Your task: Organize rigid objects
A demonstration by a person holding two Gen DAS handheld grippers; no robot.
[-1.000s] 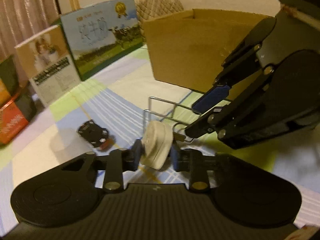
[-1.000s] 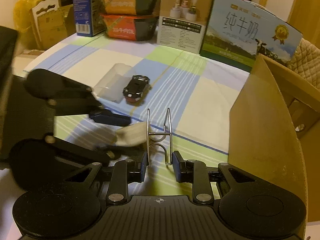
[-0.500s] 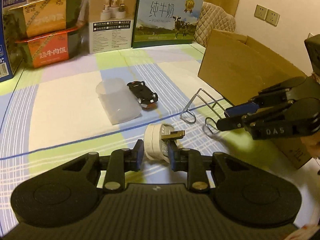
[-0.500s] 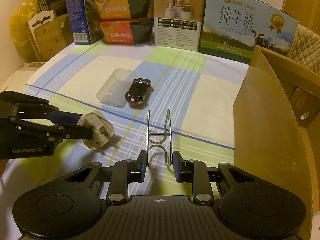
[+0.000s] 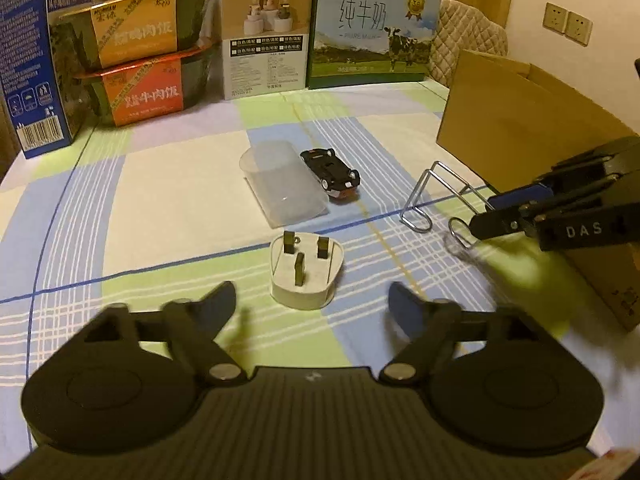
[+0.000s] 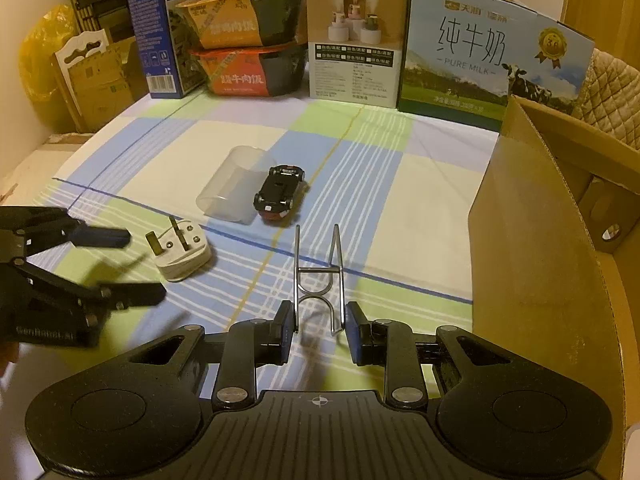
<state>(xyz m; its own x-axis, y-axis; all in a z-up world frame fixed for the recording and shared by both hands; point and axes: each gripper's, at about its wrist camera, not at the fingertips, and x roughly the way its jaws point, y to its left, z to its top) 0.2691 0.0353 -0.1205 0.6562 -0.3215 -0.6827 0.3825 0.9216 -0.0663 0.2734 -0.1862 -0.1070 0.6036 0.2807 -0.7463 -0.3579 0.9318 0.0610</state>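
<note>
A white three-pin plug (image 5: pixel 306 274) lies pins-up on the checked cloth, just ahead of my open left gripper (image 5: pixel 312 306); it also shows in the right wrist view (image 6: pixel 182 256). My right gripper (image 6: pixel 318 330) is shut on a bent wire hook rack (image 6: pixel 318 276), which rests on the cloth; the rack shows in the left wrist view (image 5: pixel 438 198). A black toy car (image 5: pixel 330 174) lies upside down beside a clear plastic cup (image 5: pixel 280 184) on its side.
An open cardboard box (image 6: pixel 560 216) stands at the right. Milk cartons (image 5: pixel 370 28), stacked food bowls (image 5: pixel 140 64) and a white box (image 5: pixel 264 36) line the back edge.
My left gripper has opened and let go of the plug, which now lies on the cloth. The right gripper still holds the wire rack in the same place.
</note>
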